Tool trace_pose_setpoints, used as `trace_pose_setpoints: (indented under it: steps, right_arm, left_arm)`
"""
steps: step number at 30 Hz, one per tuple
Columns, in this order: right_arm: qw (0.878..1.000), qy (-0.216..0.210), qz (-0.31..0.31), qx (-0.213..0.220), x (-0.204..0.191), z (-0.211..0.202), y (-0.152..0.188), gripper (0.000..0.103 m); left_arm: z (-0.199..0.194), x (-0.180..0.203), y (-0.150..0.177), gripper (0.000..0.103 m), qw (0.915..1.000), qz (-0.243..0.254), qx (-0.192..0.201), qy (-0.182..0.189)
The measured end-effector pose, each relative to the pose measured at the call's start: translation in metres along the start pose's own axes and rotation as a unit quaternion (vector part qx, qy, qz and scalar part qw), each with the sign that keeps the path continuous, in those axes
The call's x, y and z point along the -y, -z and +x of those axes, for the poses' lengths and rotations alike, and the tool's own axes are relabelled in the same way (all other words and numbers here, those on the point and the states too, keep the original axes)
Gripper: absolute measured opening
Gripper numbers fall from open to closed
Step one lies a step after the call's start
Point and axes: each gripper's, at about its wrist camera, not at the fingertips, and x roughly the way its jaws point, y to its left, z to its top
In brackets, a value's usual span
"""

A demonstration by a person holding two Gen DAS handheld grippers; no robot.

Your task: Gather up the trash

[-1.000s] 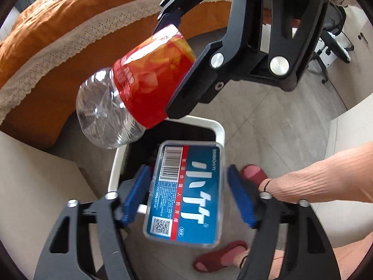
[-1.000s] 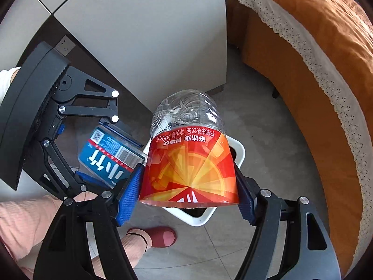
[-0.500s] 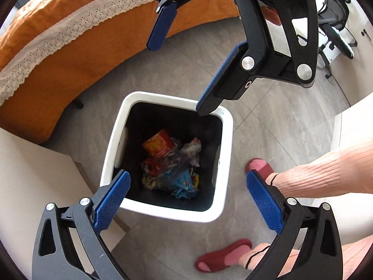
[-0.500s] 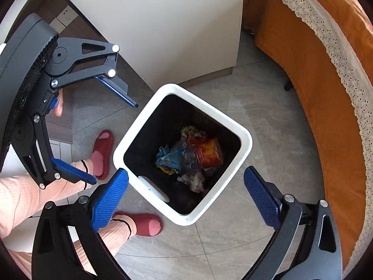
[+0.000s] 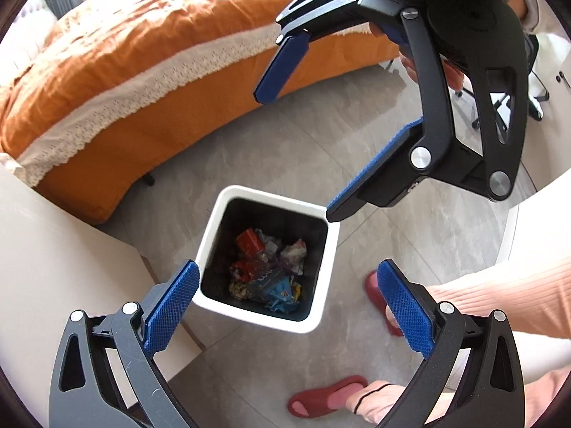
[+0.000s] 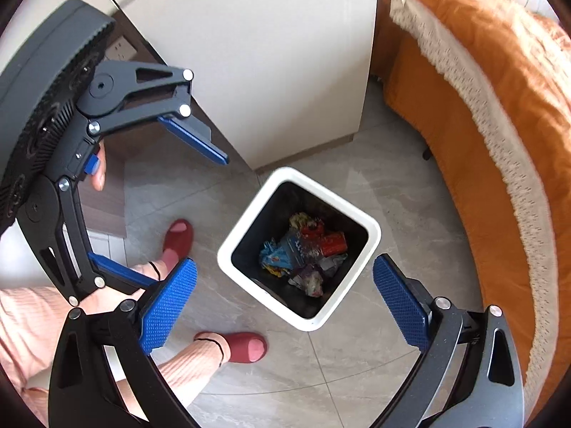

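Note:
A white square trash bin [image 5: 332, 260] with a black liner stands on the grey tile floor; it also shows in the right wrist view [image 6: 371, 246]. Crumpled wrappers and packets [image 5: 267, 271] lie at its bottom, seen too in the right wrist view [image 6: 307, 249]. My left gripper [image 5: 285, 299] is open and empty, high above the bin. My right gripper [image 6: 285, 299] is open and empty above the bin too. Each gripper shows in the other's view, the right one [image 5: 314, 125] and the left one [image 6: 171, 214], both with jaws wide apart.
A bed with an orange cover [image 5: 142, 71] runs along one side of the bin, also in the right wrist view [image 6: 499, 125]. A white cabinet [image 6: 267, 53] stands beside it. The person's feet in red slippers [image 6: 246, 347] are next to the bin.
One second ago the left gripper held a blue-labelled box and the right a bottle with an orange label. Both opened and let go; the items dropped out of sight. Both grippers have since risen.

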Motion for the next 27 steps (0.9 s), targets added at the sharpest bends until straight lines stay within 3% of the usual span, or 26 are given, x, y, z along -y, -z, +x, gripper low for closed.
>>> trace_pose_setpoints:
  steps: [7,12,16,20,27]
  right_arm:
    - [0.999,0.021,0.005,0.038,-0.029,-0.066,-0.012,0.098]
    - [0.997,0.035,0.018,0.065,-0.044,-0.102,-0.022,0.098]
    - [0.994,0.036,0.037,0.092,-0.057,-0.13,-0.034,0.098]
    - [0.992,0.035,0.038,0.117,-0.077,-0.161,-0.045,0.098]
    - [0.984,0.016,0.0,0.178,-0.117,-0.225,-0.067,0.098]
  left_arm:
    - [-0.06,0.011,-0.012,0.098,0.9992,0.002,0.032,-0.023]
    - [-0.102,0.009,-0.014,0.098,0.9965,-0.035,0.064,-0.041]
    - [-0.146,0.01,-0.014,0.098,0.9903,-0.078,0.102,-0.054]
    - [-0.185,0.016,-0.013,0.098,0.9866,-0.093,0.114,-0.071]
    - [-0.265,0.029,-0.013,0.098,0.9735,-0.123,0.136,-0.136]
